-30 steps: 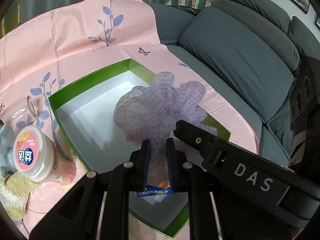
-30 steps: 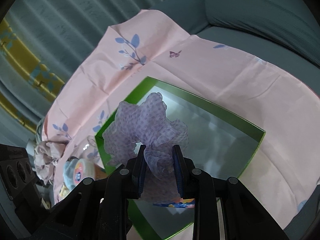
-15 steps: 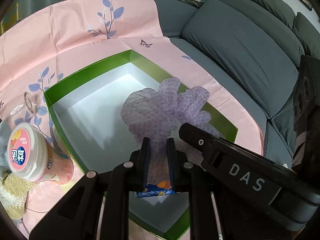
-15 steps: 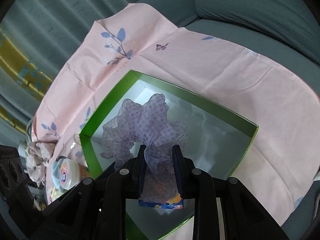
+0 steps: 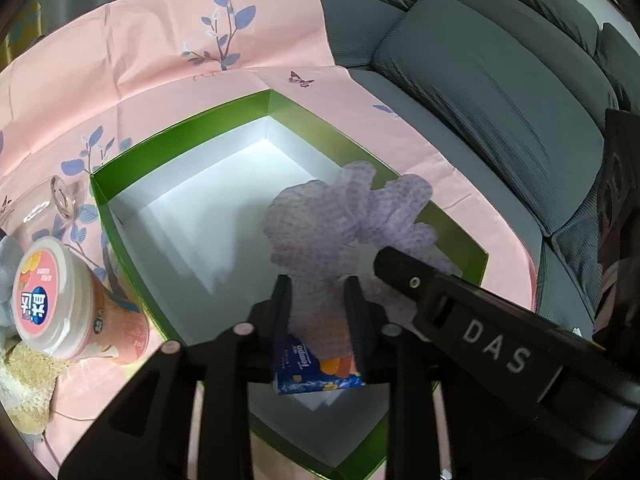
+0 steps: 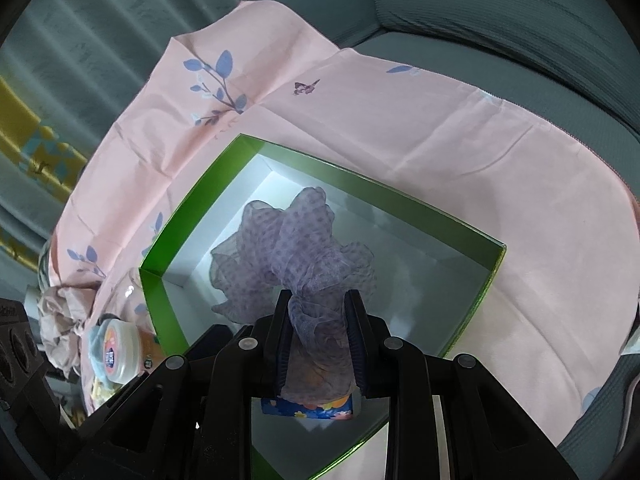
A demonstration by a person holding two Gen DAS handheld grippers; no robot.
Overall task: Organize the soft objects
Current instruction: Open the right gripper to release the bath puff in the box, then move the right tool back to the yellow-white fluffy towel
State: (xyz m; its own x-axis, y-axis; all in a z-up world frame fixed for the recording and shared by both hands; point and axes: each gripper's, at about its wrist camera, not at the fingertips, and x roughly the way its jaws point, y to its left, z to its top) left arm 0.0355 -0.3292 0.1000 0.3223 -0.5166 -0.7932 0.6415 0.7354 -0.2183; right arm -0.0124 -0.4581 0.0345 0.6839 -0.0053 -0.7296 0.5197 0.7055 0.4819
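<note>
A purple dotted scrunchie [image 5: 340, 220] [image 6: 296, 252] hangs over the white inside of an open green box [image 5: 180, 136] [image 6: 360, 178]. Both grippers have it. My left gripper [image 5: 318, 284] has jaws that are opening, and the puffy fabric still fills the gap from pad to pad. My right gripper [image 6: 318, 296] is shut on another fold of the scrunchie. Its black arm marked DAS [image 5: 480, 340] crosses the left wrist view. A blue tissue pack [image 5: 316, 376] [image 6: 312, 410] lies on the box floor under the fingers.
The box sits on a pink leaf-print cloth [image 5: 160, 52] spread over a grey sofa [image 5: 500, 100]. Left of the box are a pink-lidded tub [image 5: 44, 300] [image 6: 114, 350], a clear glass [image 5: 64, 196], a beige towel [image 5: 24, 392] and a crumpled pale cloth [image 6: 60, 320].
The left jaws have spread wider around the scrunchie fabric. The right grip looks the same. Both views have tipped slightly, so the box fills more of the frame.
</note>
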